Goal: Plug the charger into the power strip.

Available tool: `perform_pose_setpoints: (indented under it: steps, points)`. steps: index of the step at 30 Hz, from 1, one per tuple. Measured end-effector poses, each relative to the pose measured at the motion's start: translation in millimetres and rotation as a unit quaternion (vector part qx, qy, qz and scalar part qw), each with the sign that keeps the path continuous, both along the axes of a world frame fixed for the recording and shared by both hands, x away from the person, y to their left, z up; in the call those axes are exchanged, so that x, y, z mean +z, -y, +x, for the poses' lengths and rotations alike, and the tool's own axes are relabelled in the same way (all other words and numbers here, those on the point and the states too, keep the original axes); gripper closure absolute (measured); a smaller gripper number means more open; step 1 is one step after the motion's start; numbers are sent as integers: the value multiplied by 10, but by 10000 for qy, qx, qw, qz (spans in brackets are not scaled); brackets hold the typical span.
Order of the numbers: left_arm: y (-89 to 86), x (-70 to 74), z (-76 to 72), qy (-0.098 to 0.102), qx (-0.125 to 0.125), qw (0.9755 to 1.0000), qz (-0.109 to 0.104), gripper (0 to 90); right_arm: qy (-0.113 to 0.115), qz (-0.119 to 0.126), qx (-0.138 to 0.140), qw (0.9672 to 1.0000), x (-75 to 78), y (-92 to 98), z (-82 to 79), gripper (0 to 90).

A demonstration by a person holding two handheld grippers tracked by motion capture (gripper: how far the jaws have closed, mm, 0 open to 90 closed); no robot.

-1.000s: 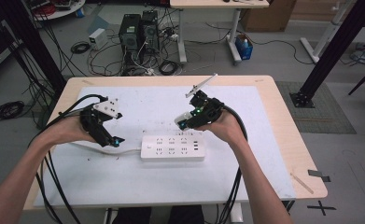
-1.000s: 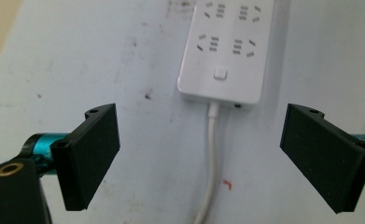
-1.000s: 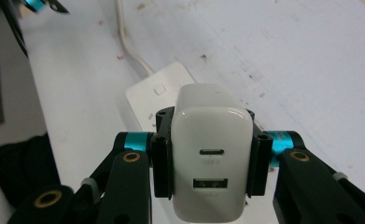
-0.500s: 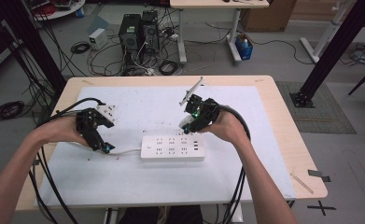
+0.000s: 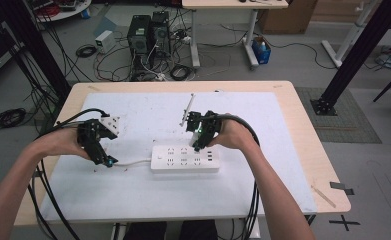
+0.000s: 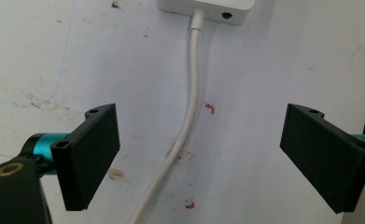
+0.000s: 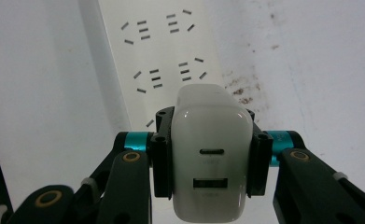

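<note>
White mat (image 5: 263, 200) covers table; computers, cables on floor behind. High view: right gripper (image 5: 199, 142) now lower than half second ago, right at far edge of power strip (image 5: 185, 159); left gripper (image 5: 103, 157) moved outward along cord (image 5: 133, 162).

Left gripper view: jaws wide apart, nothing held, cord (image 6: 192, 107) between them, strip end ahead.

Right gripper view: jaws clamp white charger (image 7: 211, 151), sockets of strip (image 7: 164, 51) just beyond. Likely plugging in comes next.
</note>
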State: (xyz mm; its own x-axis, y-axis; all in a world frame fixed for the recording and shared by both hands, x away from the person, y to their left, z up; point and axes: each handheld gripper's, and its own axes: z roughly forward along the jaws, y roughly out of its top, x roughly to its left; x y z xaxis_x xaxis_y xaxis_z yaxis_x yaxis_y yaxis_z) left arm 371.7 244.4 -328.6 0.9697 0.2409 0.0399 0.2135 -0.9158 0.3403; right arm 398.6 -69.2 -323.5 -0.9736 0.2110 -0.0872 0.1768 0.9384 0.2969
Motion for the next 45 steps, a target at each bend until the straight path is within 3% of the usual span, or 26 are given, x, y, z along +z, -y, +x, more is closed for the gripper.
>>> perform_pose_setpoints:
  steps: [6, 13, 18, 29, 38, 40, 45]
  points:
    - [-48, -66, -40, 6, 24, 10000, -71, 121, -61, -462, 279, 9985, -150, -90, 89, 620]
    - [-163, -147, -85, -16, 180, 9998, -91, 121, -228, -567, 662, 9959, -235, -166, 155, 620]
    - [-208, -159, -96, 1, 206, 9998, -81, 120, -256, -815, 804, 9931, -311, -191, 161, 620]
    - [-210, -198, -100, 27, 288, 9995, -127, 121, -310, -923, 988, 9903, -364, -238, 205, 620]
    - [-212, -178, -102, 99, 257, 9996, -57, 120, -312, -869, 1108, 9895, -385, -238, 220, 621]
    - [-216, -176, -117, 122, 283, 9995, -99, 121, -298, -988, 1137, 9881, -427, -215, 210, 621]
    - [-249, -166, -135, 169, 305, 9993, -109, 121, -255, -900, 1133, 9891, -458, -220, 203, 622]
